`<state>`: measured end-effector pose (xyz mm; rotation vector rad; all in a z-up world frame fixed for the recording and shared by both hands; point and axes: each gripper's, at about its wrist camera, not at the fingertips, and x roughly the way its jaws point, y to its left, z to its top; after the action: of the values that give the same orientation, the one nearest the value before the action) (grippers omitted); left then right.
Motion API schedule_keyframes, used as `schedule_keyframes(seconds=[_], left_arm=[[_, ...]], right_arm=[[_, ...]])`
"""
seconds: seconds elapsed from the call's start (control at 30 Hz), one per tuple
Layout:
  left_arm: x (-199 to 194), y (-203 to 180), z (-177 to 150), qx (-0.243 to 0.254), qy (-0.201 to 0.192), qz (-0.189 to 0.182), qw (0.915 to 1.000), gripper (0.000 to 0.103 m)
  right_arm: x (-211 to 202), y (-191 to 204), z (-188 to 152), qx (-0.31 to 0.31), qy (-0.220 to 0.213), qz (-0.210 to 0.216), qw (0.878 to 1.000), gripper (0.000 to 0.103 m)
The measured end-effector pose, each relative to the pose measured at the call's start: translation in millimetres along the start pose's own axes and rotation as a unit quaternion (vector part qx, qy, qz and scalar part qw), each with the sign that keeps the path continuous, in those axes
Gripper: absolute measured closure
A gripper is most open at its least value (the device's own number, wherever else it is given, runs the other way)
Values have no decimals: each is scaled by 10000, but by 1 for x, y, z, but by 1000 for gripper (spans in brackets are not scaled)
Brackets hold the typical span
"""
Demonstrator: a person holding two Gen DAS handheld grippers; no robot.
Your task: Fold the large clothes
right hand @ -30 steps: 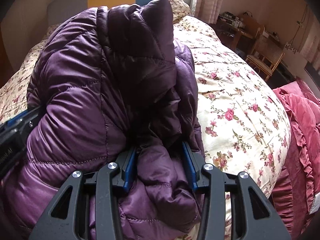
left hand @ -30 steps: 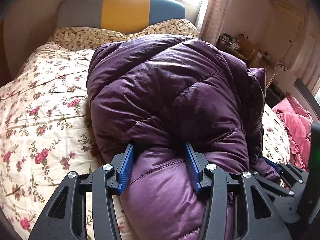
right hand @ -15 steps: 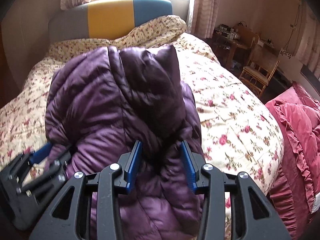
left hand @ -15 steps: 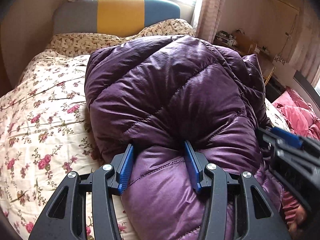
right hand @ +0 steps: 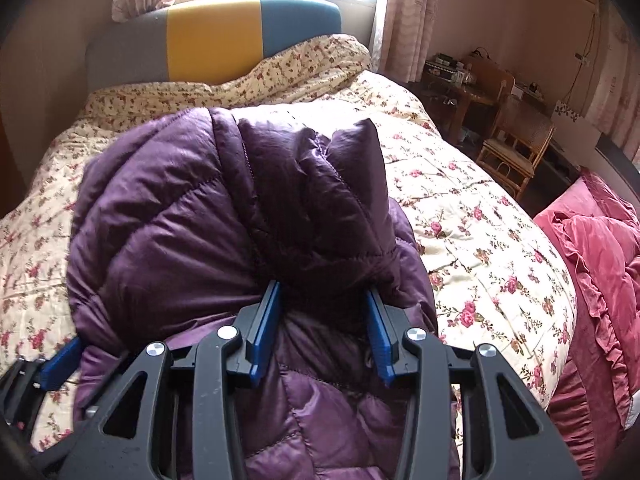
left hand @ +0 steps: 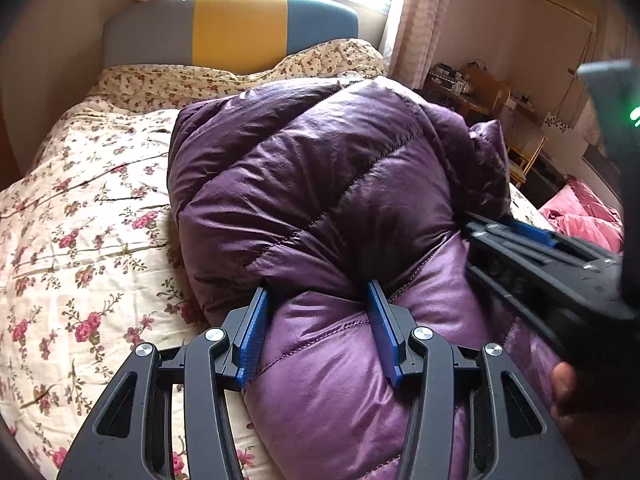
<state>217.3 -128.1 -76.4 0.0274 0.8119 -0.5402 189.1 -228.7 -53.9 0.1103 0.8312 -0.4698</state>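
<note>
A bulky purple quilted down jacket lies bunched on the floral bed; it also shows in the right wrist view. My left gripper is shut on a thick fold at the jacket's near left end. My right gripper is shut on a thick fold at the near right end, under an upright dark flap. Each gripper shows in the other's view: the right one at the right, the left one at the lower left.
The bed has a cream floral quilt and a grey, yellow and blue headboard. A pink ruffled blanket lies off the bed's right edge. A wooden chair and cluttered table stand by the right wall.
Both grippers have pulled back and up with the jacket still clamped. The bundle has sunk lower onto the quilt and more of the bed and headboard shows beyond it.
</note>
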Motion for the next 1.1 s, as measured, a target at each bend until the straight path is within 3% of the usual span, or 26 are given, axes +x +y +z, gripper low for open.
schedule_keyframes(seconds=[0.23,0.43,0.6,0.8,1.1], left_arm=[[-12,10,10,-329,-133,-211,9991,56],[-11,11,27,-522,-258,-151,9982,56],[15,-2,37,-198,-78,42,9998,55],[38,-13,26,276,-99,222,9993,53],[50,-14,23,265,-53,220,9994,53]], right_arm=[[17,-13,-7,144,199,96,9997,63],[27,-19,-15,194,192,157,9995,64],[37,-26,-20,263,127,267,9992,64],[50,-29,-24,254,4,383,9989,64],[47,-31,-19,288,108,452,9985,63]])
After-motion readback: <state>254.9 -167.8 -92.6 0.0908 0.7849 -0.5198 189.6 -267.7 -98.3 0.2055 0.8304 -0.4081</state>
